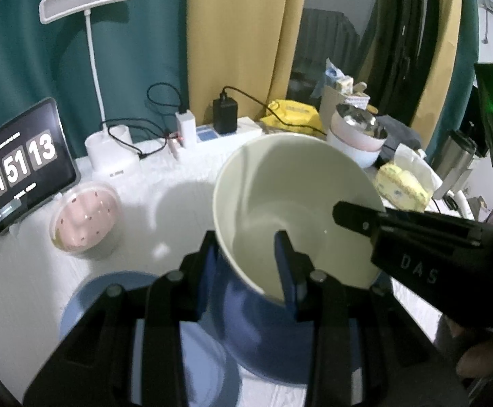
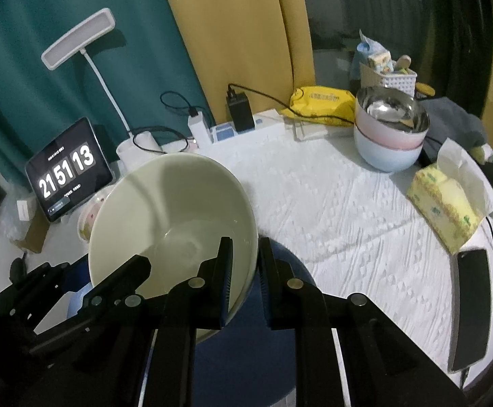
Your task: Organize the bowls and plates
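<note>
at the far left of the table a tablet clock leans upright, and just right of it a pink lidded dish sits near a white lamp, likely parked out of the working area. near the front, a blue plate lies flat on the cloth, partly covered by the tool in the foreground.

in the middle, the big bowl, cream inside and blue outside, is lifted and tilted. the left gripper is clamped on its near rim, one finger outside the wall and one inside. the right gripper pinches the opposite rim the same way, so the two share the weight, probably because the bowl is wide and a single pinch would let it swing.

at the far right, a stack of bowls, steel in pink in pale blue, looks like the place nesting is happening. a tissue box and a dark phone lie nearer.

whether the big bowl's base touches anything is hidden by the grippers, and the plate's full outline is cut off.
</note>
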Tool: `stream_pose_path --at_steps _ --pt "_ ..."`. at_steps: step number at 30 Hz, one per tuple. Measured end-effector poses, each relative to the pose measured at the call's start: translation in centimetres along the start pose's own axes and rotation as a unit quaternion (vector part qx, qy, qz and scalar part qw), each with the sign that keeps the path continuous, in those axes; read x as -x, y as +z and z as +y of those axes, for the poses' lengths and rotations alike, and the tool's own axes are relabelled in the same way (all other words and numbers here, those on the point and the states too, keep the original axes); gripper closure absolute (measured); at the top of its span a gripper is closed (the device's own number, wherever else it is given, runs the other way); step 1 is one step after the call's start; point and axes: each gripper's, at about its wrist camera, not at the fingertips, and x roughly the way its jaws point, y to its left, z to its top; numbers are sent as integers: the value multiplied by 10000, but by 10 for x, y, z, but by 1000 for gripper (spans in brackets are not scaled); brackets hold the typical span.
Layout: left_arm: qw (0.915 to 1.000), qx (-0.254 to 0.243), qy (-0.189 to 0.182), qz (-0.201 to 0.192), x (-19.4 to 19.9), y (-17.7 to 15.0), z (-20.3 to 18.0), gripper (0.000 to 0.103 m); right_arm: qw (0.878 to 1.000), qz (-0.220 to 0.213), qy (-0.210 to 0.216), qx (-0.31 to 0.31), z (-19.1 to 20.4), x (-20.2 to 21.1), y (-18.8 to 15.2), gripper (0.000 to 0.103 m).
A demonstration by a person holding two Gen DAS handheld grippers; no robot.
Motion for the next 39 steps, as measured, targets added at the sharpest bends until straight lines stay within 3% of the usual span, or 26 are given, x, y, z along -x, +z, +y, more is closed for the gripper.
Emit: stream_pose_path --at_steps 20,33,39 --pt "9987 -89 73 486 -26 -35 -11 68 9987 506 21 -1 -20 -28 -38 87" --pt "9979 -332 245 500 -25 -43 -20 67 9963 432 -491 558 -9 -28 -44 86" --pt "9981 -322 207 474 -17 -43 -19 67 9959 431 -442 661 -8 -29 -44 82"
